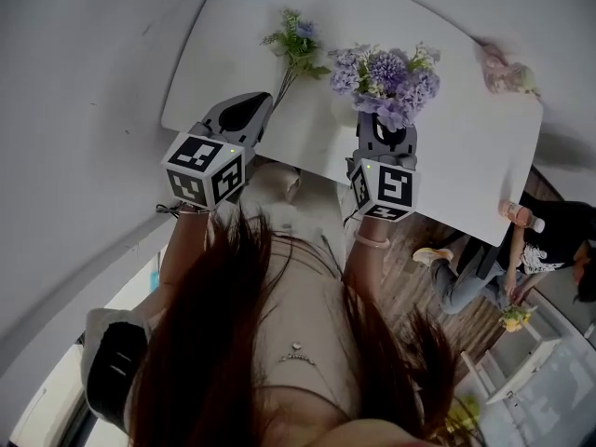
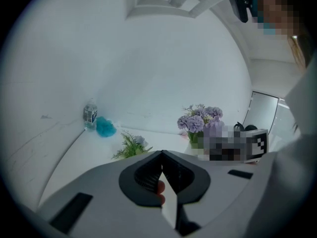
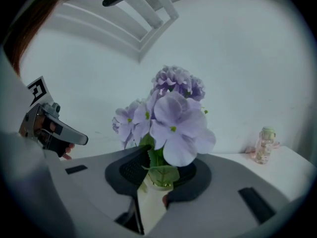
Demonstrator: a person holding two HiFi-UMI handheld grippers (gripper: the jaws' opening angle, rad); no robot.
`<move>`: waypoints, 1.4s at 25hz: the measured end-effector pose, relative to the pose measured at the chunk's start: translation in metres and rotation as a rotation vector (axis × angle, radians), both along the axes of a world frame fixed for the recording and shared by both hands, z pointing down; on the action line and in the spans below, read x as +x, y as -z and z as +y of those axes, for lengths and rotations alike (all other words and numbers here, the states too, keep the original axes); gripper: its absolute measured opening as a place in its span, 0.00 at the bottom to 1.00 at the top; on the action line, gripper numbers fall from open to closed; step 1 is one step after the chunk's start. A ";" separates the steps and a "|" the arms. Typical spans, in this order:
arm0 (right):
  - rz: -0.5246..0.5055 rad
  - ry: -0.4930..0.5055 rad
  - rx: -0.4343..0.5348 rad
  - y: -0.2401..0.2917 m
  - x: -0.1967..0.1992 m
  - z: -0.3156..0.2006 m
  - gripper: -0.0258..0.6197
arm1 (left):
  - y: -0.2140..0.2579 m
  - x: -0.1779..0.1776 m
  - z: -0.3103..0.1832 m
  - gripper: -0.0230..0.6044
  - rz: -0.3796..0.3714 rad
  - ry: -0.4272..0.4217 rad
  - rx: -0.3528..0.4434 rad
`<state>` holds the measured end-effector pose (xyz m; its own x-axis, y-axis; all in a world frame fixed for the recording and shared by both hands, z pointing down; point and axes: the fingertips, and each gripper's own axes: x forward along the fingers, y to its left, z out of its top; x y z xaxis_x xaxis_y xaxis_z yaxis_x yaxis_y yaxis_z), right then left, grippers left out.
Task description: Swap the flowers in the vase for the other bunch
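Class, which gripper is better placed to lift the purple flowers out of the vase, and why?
Right. The right gripper is at the purple flowers, jaws apart around their stems above the vase. The left gripper, jaws shut, sits aside, nearer the spare bunch on the table.

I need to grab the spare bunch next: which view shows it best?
Head view: the spare bunch lies whole on the table, stem and all. The left gripper view shows it small, stem hidden. The right gripper view misses it.
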<state>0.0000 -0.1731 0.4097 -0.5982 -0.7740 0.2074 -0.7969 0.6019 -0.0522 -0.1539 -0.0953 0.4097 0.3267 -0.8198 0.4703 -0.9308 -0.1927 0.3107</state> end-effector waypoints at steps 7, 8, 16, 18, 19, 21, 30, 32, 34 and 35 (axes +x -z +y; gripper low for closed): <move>0.029 -0.059 -0.003 -0.009 -0.001 0.004 0.24 | -0.003 -0.006 -0.001 0.04 0.006 -0.070 0.028; 0.031 -0.069 -0.005 -0.010 0.000 0.005 0.25 | -0.001 -0.007 -0.002 0.04 0.007 -0.078 0.033; 0.054 -0.140 -0.045 -0.015 0.005 0.011 0.28 | 0.005 -0.014 -0.005 0.04 0.018 -0.149 0.066; 0.062 -0.157 -0.057 -0.016 0.007 0.012 0.28 | 0.006 -0.015 -0.005 0.04 0.021 -0.163 0.071; 0.066 -0.166 -0.065 -0.017 0.008 0.013 0.28 | 0.007 -0.015 -0.004 0.04 0.024 -0.171 0.073; 0.076 -0.181 -0.076 -0.018 0.010 0.015 0.28 | 0.008 -0.016 -0.003 0.04 0.030 -0.186 0.074; 0.101 -0.213 -0.090 -0.018 0.013 0.024 0.28 | 0.009 -0.015 -0.002 0.04 0.054 -0.215 0.086; 0.103 -0.214 -0.090 -0.018 0.014 0.025 0.28 | 0.009 -0.012 -0.002 0.04 0.058 -0.219 0.087; 0.107 -0.213 -0.094 -0.018 0.016 0.026 0.28 | 0.010 -0.009 -0.002 0.04 0.061 -0.219 0.090; 0.110 -0.212 -0.096 -0.019 0.018 0.027 0.28 | 0.010 -0.007 -0.001 0.04 0.063 -0.218 0.091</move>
<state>0.0179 -0.1460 0.4282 -0.3942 -0.8536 0.3405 -0.9089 0.4169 -0.0071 -0.1604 -0.0960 0.3994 0.5271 -0.7646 0.3709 -0.8434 -0.4170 0.3389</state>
